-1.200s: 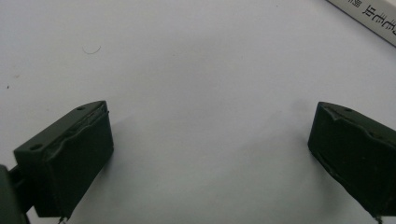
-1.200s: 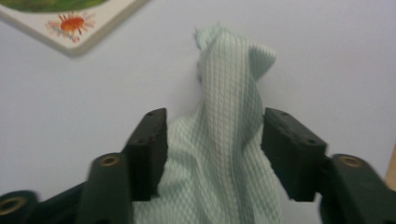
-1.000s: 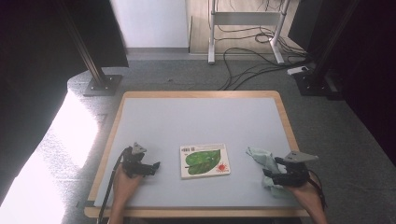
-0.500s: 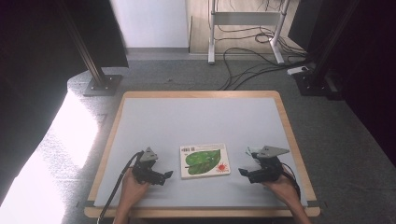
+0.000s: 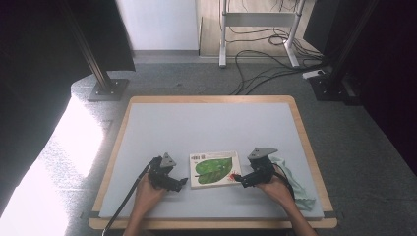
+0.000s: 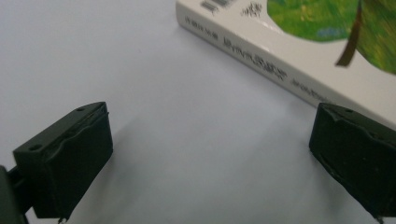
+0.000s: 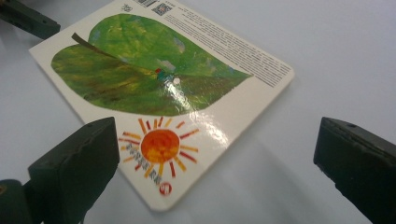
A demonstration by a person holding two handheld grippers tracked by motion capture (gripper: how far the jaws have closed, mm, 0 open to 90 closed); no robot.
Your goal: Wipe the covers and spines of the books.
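High view first: the right claw [image 5: 238, 177] sits low at the book's [image 5: 215, 168] right edge, its tips touching or almost touching the cover. Its jaws have just been opening and now stand wide, holding nothing; in the right gripper view the book's [image 7: 163, 93] sun corner lies just ahead of the gap. The left claw [image 5: 183, 181] waits just beside the book's left edge, jaws also spread wide and holding nothing, with the spine [image 6: 261, 65] near 1 jaw. The book lies flat on the grey desk [image 5: 211, 123], leaf cover up. A pale cloth [image 5: 295, 184] is crumpled behind the right hand [image 5: 276, 189].
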